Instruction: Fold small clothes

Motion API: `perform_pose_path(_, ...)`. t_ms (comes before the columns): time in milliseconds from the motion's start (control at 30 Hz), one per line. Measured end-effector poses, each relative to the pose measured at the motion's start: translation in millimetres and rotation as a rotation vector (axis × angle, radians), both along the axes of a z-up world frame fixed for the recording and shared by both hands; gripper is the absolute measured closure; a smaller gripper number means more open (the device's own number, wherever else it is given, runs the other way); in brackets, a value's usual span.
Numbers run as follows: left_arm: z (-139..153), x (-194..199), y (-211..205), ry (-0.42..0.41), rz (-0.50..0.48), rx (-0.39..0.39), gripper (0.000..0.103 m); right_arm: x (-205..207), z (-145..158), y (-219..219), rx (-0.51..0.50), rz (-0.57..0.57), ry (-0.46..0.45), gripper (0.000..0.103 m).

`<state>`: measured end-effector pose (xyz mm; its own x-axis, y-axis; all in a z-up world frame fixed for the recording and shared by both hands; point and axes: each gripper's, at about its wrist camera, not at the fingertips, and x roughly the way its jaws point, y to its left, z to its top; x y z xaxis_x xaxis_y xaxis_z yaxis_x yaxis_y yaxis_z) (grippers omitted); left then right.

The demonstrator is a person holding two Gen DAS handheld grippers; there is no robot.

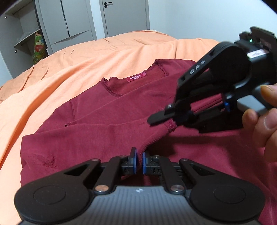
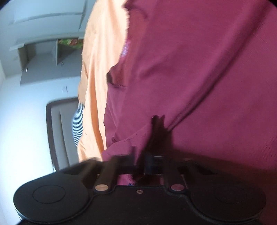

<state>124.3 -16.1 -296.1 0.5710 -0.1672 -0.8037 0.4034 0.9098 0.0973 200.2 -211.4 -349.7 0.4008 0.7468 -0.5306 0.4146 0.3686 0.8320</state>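
The dark red shirt point(image 1: 107, 110) is lying flat on the orange bed point(image 1: 69, 57), collar far. Its sleeve is running left to right, cuff just beside the right tongs point(image 1: 156, 120), which are pinched shut. The left tongs point(image 1: 139, 160) are gaping narrowly over a fold, nearer.

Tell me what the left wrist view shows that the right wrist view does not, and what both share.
Only the left wrist view shows the right gripper from outside, pinching the sleeve cuff, the holding hand, the left gripper and a grey door.

Only the right wrist view shows a striped cloth and a dark-framed panel beyond the bed.

Both show the maroon shirt with its pink neck label, the orange bedcover and the grey shelving.
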Motion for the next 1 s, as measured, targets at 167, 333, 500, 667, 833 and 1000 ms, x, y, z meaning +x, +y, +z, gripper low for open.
perform_pose_path(167, 34.8, -17.7, 33.5, -0.103, 0.085, -0.111, 0.031, 8.7, 43.2, -17.2, -0.109, 0.083, -0.223, 0.099)
perform_pose_path(333, 50.4, -15.5, 86.2, -0.11, 0.243, -0.179, 0.019, 14.0, 78.6, -79.7, -0.138, 0.031, -0.374, 0.099)
perform_pose_path(500, 41.2, 15.8, 128.9, -0.057, 0.389, -0.192, 0.019, 13.1, 70.9, -156.4, -0.2, -0.177, -0.29, 0.099)
perform_pose_path(667, 30.0, 41.9, 149.8, -0.018, 0.447, -0.242, 0.019, 11.0, 66.7, -179.8, -0.353, -0.15, -0.208, 0.099)
perform_pose_path(833, 13.6, 65.3, 149.0, 0.096, 0.415, -0.356, 0.022, 6.9, 66.7, -179.6, -0.357, -0.174, -0.226, 0.099)
perform_pose_path(1000, -13.5, 58.8, 141.7, 0.233, 0.415, -0.464, 0.033, 8.5, 60.1, -178.0, -0.335, -0.181, -0.208, 0.099)
